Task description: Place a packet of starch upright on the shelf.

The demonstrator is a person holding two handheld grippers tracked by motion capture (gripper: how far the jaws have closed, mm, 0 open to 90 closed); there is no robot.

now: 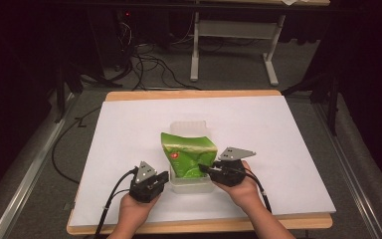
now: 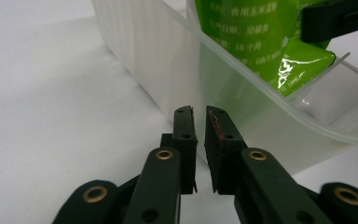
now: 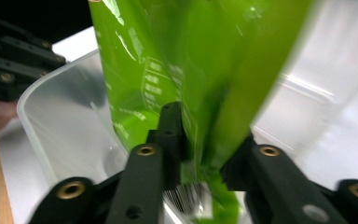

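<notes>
My right gripper (image 3: 200,154) has its jaws pinching the lower edge of the green pouch (image 1: 186,154), the glossy film creased between the black pads. My left gripper (image 2: 199,140) holds nothing: its jaws stand nearly together, with a narrow slit between them, just outside the near wall of the translucent plastic tub (image 2: 168,60).

In the high view the pouch stands tilted in the tub (image 1: 191,185), which sits near the middle of the white tabletop (image 1: 288,134), at about twelve o'clock from my hands. The pouch is shiny and crinkled, bright green with a paler panel and a small red mark on its face. In the left gripper view, rows of small pale Chinese print run down its back; I can make out "18" and "GB/T" in them, the rest too fine to read. The tub is frosted, ribbed along its side, with rounded corners and a thick rim.
</notes>
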